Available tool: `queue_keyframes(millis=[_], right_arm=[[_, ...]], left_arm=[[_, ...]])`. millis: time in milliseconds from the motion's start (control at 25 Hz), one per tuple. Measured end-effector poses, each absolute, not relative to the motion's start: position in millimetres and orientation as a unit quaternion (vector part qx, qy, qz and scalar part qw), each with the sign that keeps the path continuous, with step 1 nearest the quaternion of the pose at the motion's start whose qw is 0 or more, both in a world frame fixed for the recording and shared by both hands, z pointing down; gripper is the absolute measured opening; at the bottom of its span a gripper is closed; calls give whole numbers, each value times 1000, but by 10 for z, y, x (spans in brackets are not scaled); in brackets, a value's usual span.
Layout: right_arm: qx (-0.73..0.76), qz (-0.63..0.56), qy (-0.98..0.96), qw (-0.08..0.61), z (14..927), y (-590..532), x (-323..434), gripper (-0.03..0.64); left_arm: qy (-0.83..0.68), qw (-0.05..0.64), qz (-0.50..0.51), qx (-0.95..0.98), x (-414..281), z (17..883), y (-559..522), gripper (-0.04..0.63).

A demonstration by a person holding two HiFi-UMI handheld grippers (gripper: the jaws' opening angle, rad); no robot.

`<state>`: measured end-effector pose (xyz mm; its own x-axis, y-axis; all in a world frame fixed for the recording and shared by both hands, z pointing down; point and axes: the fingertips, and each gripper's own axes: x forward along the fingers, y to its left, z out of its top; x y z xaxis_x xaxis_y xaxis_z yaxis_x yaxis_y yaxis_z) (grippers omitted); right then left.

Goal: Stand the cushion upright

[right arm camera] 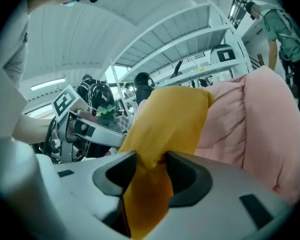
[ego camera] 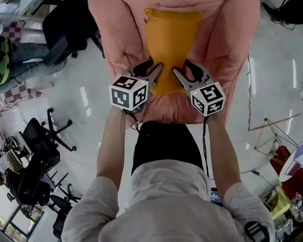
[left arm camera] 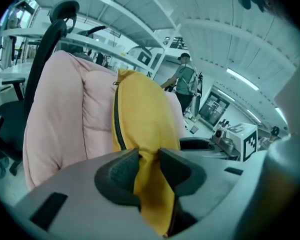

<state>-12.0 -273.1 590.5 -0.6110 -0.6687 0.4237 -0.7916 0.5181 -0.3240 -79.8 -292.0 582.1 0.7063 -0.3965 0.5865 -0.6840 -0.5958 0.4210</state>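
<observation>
A yellow-orange cushion [ego camera: 170,39] leans against the back of a pink padded armchair [ego camera: 116,29], its top near the chair's upper edge. My left gripper [ego camera: 158,70] pinches the cushion's lower left corner; in the left gripper view the yellow fabric [left arm camera: 149,134] is squeezed between the dark pads. My right gripper [ego camera: 178,73] is shut on the lower right corner, and the cushion [right arm camera: 165,124] bunches between its pads in the right gripper view. A dark zipper [left arm camera: 117,119] runs down the cushion's side edge.
The pink armchair [left arm camera: 65,114] stands on a pale floor. Black office chairs [ego camera: 38,145] and clutter lie at the left, a wire rack and bags [ego camera: 288,170] at the right. A person [left arm camera: 182,81] stands beyond the chair among shelves and desks.
</observation>
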Motion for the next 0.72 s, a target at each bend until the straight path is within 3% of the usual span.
queue_keyframes(millis=[320, 720], right_arm=[[414, 175, -887, 111, 5922, -2996, -203, 201], [424, 148, -884, 132, 6315, -3164, -236, 195]], left_arm=[[-350, 289, 174, 874, -901, 5878, -3150, 141], [-385, 272, 189, 862, -921, 6296, -3329, 133]])
